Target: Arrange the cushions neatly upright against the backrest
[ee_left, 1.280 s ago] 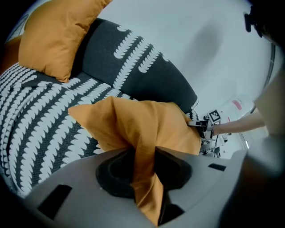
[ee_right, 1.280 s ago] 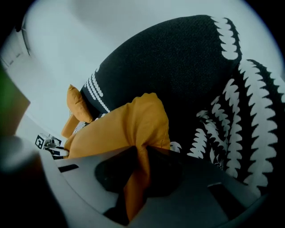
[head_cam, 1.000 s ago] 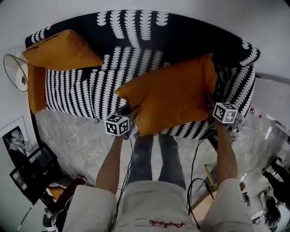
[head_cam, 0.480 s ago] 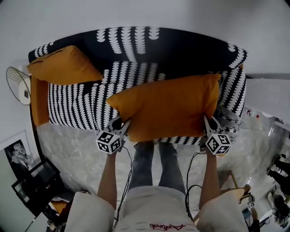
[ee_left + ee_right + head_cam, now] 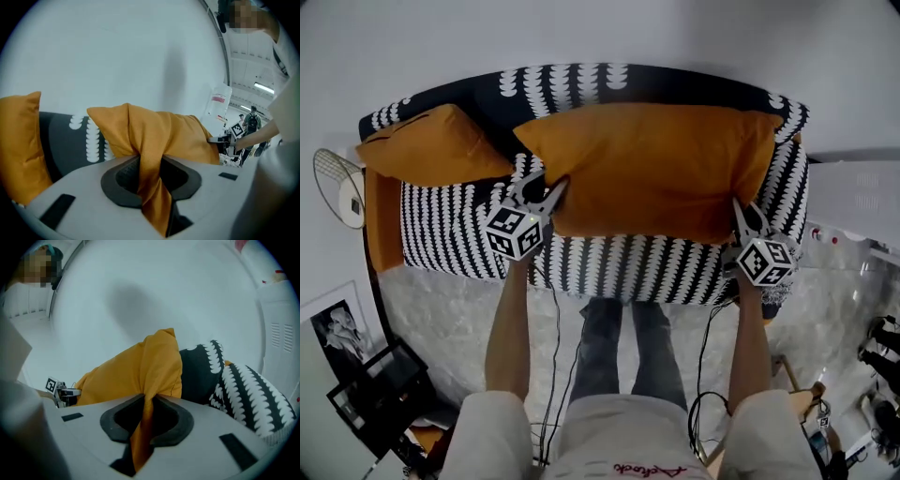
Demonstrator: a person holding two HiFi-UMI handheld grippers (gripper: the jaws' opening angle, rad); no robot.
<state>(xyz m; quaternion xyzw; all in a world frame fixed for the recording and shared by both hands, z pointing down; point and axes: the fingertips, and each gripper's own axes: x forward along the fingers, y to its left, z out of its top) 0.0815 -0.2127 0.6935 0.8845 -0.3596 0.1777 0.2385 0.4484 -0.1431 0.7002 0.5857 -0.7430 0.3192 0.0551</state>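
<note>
Orange fabric: big cushion (image 5: 656, 169) spans upper centre of head view, against the backrest (image 5: 572, 80). Lower corners pinched: left gripper (image 5: 540, 190) clamps the left one, right gripper (image 5: 741, 214) the right, cloth bunched between each pair of jaws. At upper left, small cushion (image 5: 431, 145) on the sofa (image 5: 609, 267) end.

A living-room corner — a sofa (image 5: 609, 267) in black-and-white print stands against a plain white wall (image 5: 600, 28), with a big orange cushion (image 5: 656, 169) and a smaller orange cushion (image 5: 431, 145), and a framed picture (image 5: 339, 330) lies down on the grey marbled floor (image 5: 441, 300). It sits inside a larger hall, though: the left gripper view shows a high ceiling with strip lights (image 5: 265, 86) and people (image 5: 253, 119) standing beyond — and loose cables (image 5: 700, 349) hang over the floor.
</note>
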